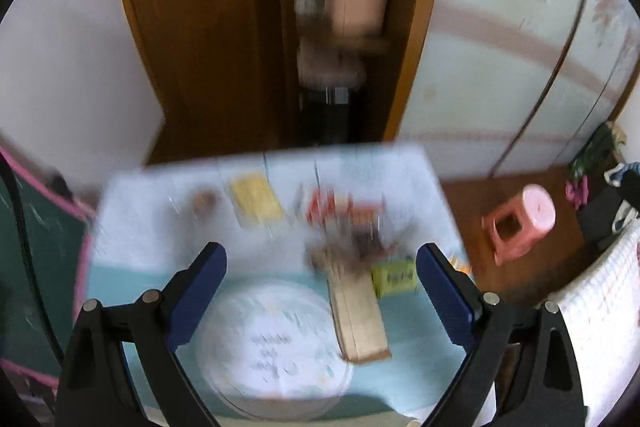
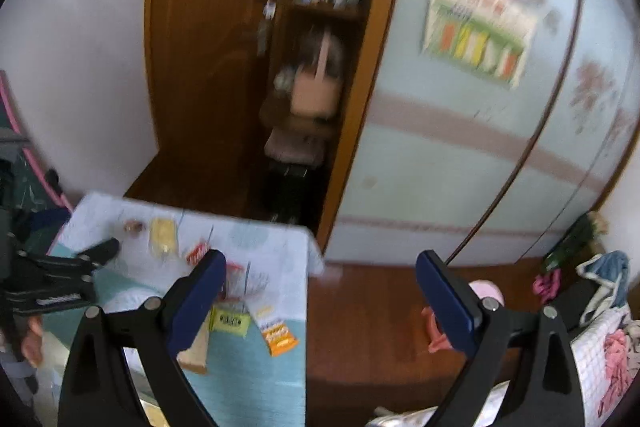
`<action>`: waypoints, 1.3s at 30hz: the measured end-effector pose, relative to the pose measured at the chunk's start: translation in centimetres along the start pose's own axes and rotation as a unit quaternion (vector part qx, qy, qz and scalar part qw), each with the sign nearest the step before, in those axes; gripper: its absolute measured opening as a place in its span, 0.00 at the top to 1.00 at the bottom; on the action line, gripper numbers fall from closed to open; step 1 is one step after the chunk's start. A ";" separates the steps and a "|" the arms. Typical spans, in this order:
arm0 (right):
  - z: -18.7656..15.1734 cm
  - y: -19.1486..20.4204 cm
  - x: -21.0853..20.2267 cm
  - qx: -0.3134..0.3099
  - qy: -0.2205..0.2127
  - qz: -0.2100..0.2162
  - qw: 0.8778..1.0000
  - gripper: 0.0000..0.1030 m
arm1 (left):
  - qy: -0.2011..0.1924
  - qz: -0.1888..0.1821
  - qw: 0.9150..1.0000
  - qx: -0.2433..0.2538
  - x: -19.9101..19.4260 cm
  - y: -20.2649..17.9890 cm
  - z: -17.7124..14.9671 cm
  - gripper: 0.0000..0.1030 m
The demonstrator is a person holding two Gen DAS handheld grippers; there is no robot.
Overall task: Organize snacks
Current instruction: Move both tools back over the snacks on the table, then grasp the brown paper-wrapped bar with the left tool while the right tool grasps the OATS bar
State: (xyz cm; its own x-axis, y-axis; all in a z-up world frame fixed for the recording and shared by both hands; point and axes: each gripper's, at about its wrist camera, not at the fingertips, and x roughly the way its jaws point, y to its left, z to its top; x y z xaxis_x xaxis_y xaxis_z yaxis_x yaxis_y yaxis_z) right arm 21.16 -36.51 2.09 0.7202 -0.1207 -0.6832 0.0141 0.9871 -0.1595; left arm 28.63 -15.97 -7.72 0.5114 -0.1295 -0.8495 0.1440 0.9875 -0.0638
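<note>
The table carries the scattered snacks, presumably awaiting sorting into the round white container; yellow packet, red packet, orange packet; left gripper and right gripper hover empty, fingers wide apart.

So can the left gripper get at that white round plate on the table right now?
Probably yes: the left gripper is open and empty, with the plate directly below between its fingers.

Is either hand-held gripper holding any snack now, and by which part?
Nothing is held. The left hand-held gripper and the right hand-held gripper are both open, with nothing between their fingers.
</note>
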 end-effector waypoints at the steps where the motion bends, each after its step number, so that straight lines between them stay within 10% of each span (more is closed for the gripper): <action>1: -0.7 0.3 1.5 -0.004 0.013 0.006 1.000 0.07 | 0.030 -0.002 1.000 -0.007 2.3 -0.1 -0.5 0.08; 7: -6.0 2.9 10.5 -0.025 0.097 0.036 0.994 0.11 | 0.146 -0.009 0.989 -0.032 11.2 -0.8 -5.5 0.09; 26: -11.9 5.0 23.1 -0.012 0.227 0.073 0.971 0.33 | 0.237 -0.014 0.971 -0.037 17.0 -3.9 -7.9 0.10; 34: -12.9 5.4 24.0 -0.013 0.243 0.094 0.965 0.54 | 0.242 0.013 0.970 -0.016 16.7 -3.5 -8.0 0.48; 39: -13.5 6.2 23.0 -0.022 0.244 0.098 0.964 0.57 | 0.234 -0.011 0.972 -0.024 15.8 -1.5 -8.2 0.49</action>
State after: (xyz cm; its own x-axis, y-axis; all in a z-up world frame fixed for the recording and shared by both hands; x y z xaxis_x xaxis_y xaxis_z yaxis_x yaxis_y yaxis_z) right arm 28.44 -34.58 -24.25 0.2930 0.0227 -0.9559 -0.1275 0.9917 -0.0155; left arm 29.58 -18.76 -25.32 0.0660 -0.1062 -0.9922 0.1055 0.9895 -0.0988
